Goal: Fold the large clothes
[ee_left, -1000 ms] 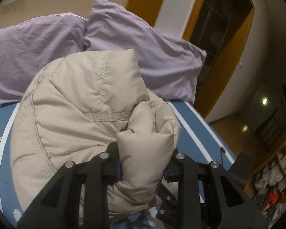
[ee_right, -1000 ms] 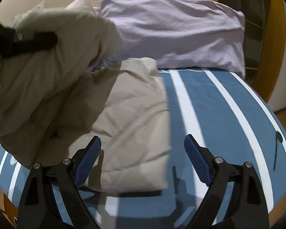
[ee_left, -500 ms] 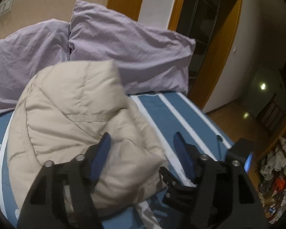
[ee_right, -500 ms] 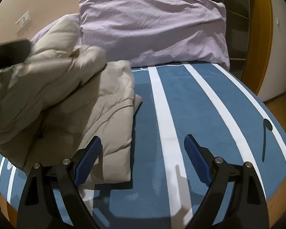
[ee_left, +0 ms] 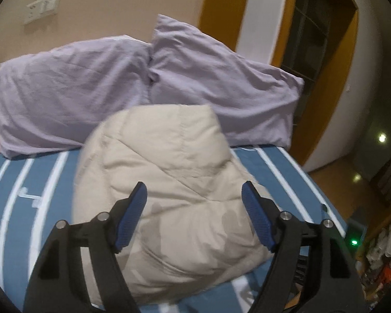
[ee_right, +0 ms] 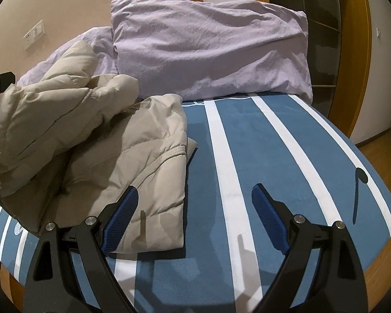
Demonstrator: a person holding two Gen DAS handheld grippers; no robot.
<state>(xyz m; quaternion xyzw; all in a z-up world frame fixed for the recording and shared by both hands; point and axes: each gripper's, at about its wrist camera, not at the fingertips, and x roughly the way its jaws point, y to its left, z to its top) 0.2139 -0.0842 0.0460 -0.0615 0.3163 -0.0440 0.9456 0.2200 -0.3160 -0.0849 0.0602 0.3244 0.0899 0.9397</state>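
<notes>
released a second ago, the beige jacket (ee_left: 169, 195) is lying loose beyond the left gripper (ee_left: 194, 216), whose empty jaws are opening; right gripper (ee_right: 195, 216) is hanging wide, empty; flattening the bundle is needing even pressing.

pillows: two lilac ones (ee_left: 73, 96) (ee_left: 221, 88), pretty wrinkled, propped side by side against the wall at the head of the bed; touching each other
bed cover (ee_right: 247, 156): blue with white stripes running lengthwise
wall plate (ee_left: 41, 7): pale switch panel up on the beige wall, above the left pillow
doorway (ee_left: 310, 39): dark opening with an orange-yellow frame, right of the pillows
floor (ee_left: 336, 180): wood, off to the right
</notes>
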